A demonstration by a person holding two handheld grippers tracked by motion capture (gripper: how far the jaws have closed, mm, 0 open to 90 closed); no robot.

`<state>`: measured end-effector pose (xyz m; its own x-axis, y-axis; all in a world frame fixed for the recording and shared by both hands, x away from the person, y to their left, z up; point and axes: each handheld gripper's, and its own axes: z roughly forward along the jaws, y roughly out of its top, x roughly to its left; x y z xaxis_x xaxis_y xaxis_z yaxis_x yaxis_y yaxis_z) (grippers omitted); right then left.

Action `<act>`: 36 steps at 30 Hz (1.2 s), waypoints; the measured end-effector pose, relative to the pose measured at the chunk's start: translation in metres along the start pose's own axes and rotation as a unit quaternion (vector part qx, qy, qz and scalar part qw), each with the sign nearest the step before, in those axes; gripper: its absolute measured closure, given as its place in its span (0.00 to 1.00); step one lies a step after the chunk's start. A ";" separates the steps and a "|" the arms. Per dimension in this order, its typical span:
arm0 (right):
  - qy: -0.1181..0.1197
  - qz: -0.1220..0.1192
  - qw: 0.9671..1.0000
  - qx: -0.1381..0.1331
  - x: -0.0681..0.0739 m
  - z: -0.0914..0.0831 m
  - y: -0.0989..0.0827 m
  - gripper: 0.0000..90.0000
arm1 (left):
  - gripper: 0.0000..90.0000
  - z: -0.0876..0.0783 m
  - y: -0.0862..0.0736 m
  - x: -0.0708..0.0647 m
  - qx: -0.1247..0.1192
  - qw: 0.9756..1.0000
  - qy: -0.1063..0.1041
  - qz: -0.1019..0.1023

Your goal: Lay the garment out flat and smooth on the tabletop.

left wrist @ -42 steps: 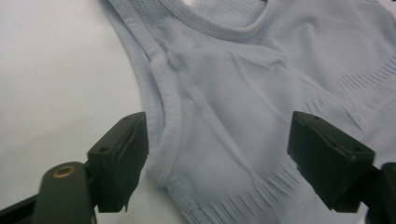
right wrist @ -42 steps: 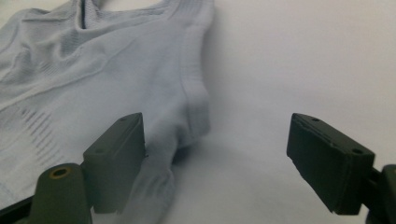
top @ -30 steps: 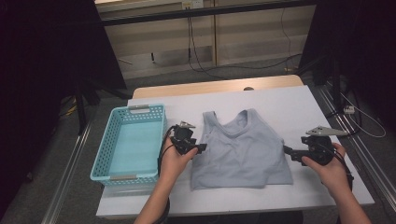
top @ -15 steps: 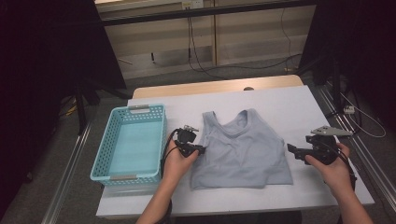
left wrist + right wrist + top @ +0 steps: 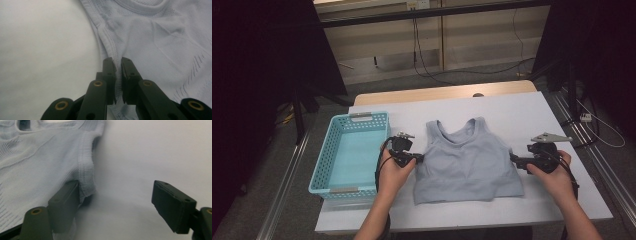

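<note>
— White surface (image 5: 532, 115): what is laid on it?
— A grey top (image 5: 467, 162), flat beside the blue basket (image 5: 349, 152).
— And the hand-held grippers?
— Left hand-held gripper (image 5: 119, 65) was just closed, pinching the top's edge. Right hand-held gripper (image 5: 120, 202) is held wide at the other edge.

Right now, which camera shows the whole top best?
The high view: the top lies flat, fully visible between both grippers. The left gripper view shows one armhole edge pinched; the right gripper view shows the other side's edge beside one jaw.

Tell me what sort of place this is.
Probably a lab or workshop recording bay, not a home: a white work table on bare floor, loose cables along the plywood wall, dark curtains at the sides, and metal rails beside the table.
</note>
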<state>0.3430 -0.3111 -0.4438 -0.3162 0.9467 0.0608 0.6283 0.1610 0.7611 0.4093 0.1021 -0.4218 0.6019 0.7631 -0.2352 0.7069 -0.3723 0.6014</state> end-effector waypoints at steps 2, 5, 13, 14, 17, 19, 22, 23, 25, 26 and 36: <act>0.006 -0.003 1.000 0.010 0.003 0.006 0.000 0.29 | 0.93 0.000 -0.001 0.002 0.004 1.000 0.002 -0.006; 0.014 -0.008 0.999 0.029 0.008 0.014 -0.001 0.36 | 0.92 0.000 -0.002 0.003 0.004 1.000 -0.001 -0.005; 0.007 -0.006 0.999 0.045 0.004 0.008 -0.004 0.51 | 0.91 0.000 -0.003 0.001 -0.004 1.000 -0.009 -0.007; 0.005 -0.005 0.999 0.041 0.003 0.005 -0.003 0.48 | 0.91 -0.001 -0.003 0.001 -0.005 1.000 -0.010 -0.008; 0.006 0.003 1.000 0.027 0.002 -0.004 -0.001 0.44 | 0.91 -0.002 -0.003 0.001 -0.005 1.000 -0.011 -0.007; 0.016 0.014 1.000 0.018 0.002 -0.009 0.001 0.43 | 0.91 -0.002 -0.003 0.001 -0.006 1.000 -0.012 -0.008; 0.040 0.027 0.999 0.025 0.003 -0.007 -0.001 0.43 | 0.91 -0.003 -0.003 0.002 -0.003 1.000 -0.011 -0.006; 0.043 0.026 0.998 0.035 0.004 -0.003 -0.004 0.44 | 0.91 -0.003 -0.003 0.002 -0.003 1.000 -0.011 -0.005; 0.047 0.023 0.997 0.049 0.007 0.003 -0.008 0.48 | 0.91 -0.003 -0.003 0.001 -0.004 1.000 -0.011 -0.005; 0.051 0.024 0.997 0.054 0.008 0.005 -0.010 0.50 | 0.91 -0.003 -0.003 0.001 -0.005 1.000 -0.012 -0.005; 0.079 0.007 0.995 0.057 0.021 0.003 -0.012 0.97 | 0.91 -0.003 -0.003 -0.002 -0.008 1.000 -0.014 -0.006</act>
<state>0.3312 -0.2923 -0.4535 -0.4089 0.8952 0.1776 0.7066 0.1874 0.6824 0.4052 0.1030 -0.4211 0.6033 0.7524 -0.2646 0.7091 -0.3542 0.6097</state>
